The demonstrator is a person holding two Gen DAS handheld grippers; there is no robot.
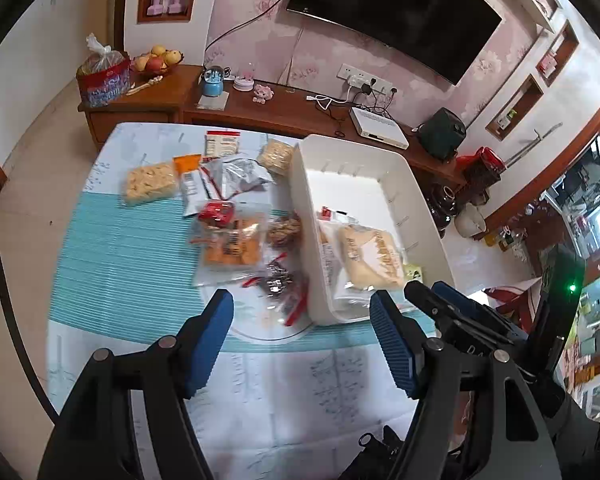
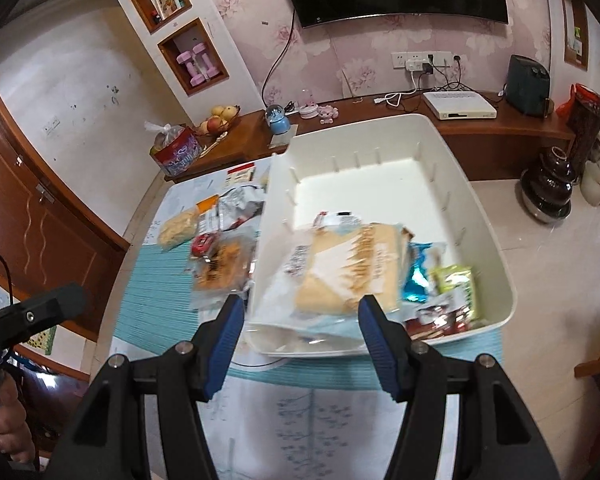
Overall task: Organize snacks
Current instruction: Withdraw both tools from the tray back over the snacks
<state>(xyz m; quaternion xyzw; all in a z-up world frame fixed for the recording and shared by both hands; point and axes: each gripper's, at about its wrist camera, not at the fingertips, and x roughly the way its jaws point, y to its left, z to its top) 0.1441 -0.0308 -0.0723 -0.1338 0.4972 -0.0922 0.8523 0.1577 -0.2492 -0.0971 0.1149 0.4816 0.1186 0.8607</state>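
A white plastic bin stands on the table's right side. In it lie a large clear bag of yellow cake, a blue packet, a green packet and small red ones. Loose snacks lie left of the bin: an orange cracker bag, a red packet, dark wrapped candies, a silver bag, a yellow cracker pack. My left gripper is open and empty above the candies. My right gripper is open and empty at the bin's near edge.
A teal striped mat and white paper cover the table. Behind it a wooden TV bench carries a fruit bowl, a white box and cables. Dark jars stand on the floor at the right.
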